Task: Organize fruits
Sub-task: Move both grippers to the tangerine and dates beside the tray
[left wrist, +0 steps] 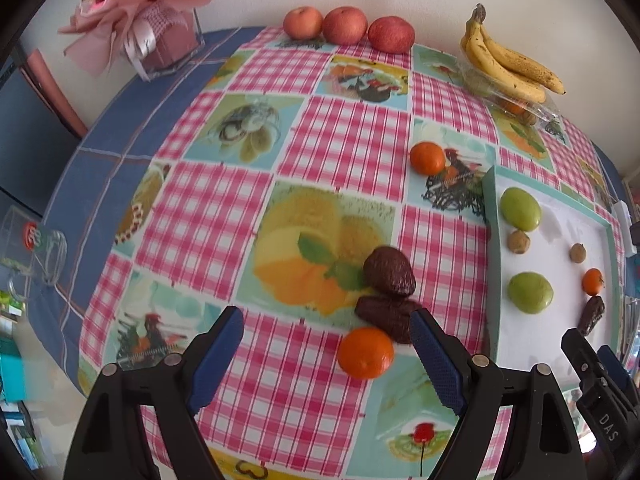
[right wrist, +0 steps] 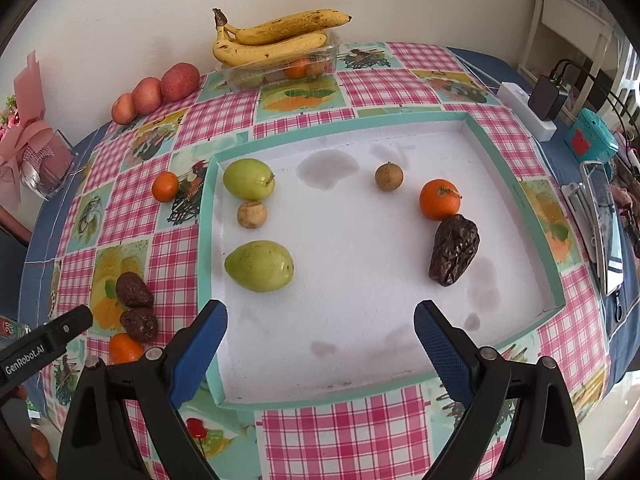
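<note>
The left hand-held gripper (left wrist: 328, 350) hung with its jaws spread wide and empty above the bench (left wrist: 344, 148), while the right hand-held gripper (right wrist: 320, 344), equally wide and holding nothing, hovered over the near edge of the white tray (right wrist: 360, 280). Sorting appeared to be partway through: ahead of the right one lay two green fruits (right wrist: 259, 266), with a small brown fruit (right wrist: 251, 214) between them, another small brown fruit (right wrist: 389, 176) further on, and a tangerine (right wrist: 439, 199) touching a wrinkled date (right wrist: 454, 250) ahead to the right. Loose fruit remained outside the tray. Just ahead of the left hand-held gripper's right finger lay two dark dates (left wrist: 389, 271), touching one another, and a tangerine (left wrist: 365, 353) sat between its fingertips, nearer the right one; a further tangerine (left wrist: 428, 157) waited well beyond. The likely next move was for the left one to descend, straddle the nearest tangerine and close without nudging the dates beside it. Along the far wall sat three apples (left wrist: 345, 25) and a bunch of bananas (left wrist: 505, 62) on a clear punnet.
</note>
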A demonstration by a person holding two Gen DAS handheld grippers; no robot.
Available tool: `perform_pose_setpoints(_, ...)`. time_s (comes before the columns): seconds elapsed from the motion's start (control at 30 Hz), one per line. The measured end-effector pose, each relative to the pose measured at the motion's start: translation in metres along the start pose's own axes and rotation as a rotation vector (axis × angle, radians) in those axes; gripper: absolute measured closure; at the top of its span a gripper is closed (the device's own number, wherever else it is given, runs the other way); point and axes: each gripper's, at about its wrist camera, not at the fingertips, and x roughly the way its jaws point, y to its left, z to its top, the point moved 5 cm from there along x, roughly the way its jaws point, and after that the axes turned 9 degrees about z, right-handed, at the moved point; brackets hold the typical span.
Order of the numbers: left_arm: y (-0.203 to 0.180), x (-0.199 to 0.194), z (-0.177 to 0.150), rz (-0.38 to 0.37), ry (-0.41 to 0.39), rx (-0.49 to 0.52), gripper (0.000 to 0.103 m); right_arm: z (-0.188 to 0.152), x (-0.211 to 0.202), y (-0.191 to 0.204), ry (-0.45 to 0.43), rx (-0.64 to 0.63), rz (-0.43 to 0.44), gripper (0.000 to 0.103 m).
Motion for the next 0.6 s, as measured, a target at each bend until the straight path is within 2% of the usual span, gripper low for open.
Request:
perform_pose_setpoints(0.2, -0.002, 0.004, -0.011, -0.065, 0.033, -0.007, 0.020, -0.004, -0.003, -0.001, -0.003, 0.033, 0.015, 0.008)
perform_pose_setpoints(0.27, -0.006, 0.006, -0.014, -0.082, 0.047, 0.001, 0.027, -0.004, -0.004, -0.003, -0.002, 0.046, 0.015, 0.008)
perform_pose_setpoints(0.4, -0.012, 0.015, -0.020, -0.121, 0.088, 0.002, 0.032, -0.004, -0.002, -0.004, 0.006, 0.056, 0.016, 0.008)
perform_pose_setpoints(0.5, -0.016, 0.020, -0.023, -0.123, 0.109, 0.015, 0.038, -0.005, 0.001, -0.004, 0.017, 0.062, 0.023, 0.008)
perform_pose_setpoints(0.6, -0.018, 0.025, -0.025, -0.128, 0.129, 0.020, 0.049, -0.005, 0.004, -0.006, 0.027, 0.071, 0.026, 0.008)
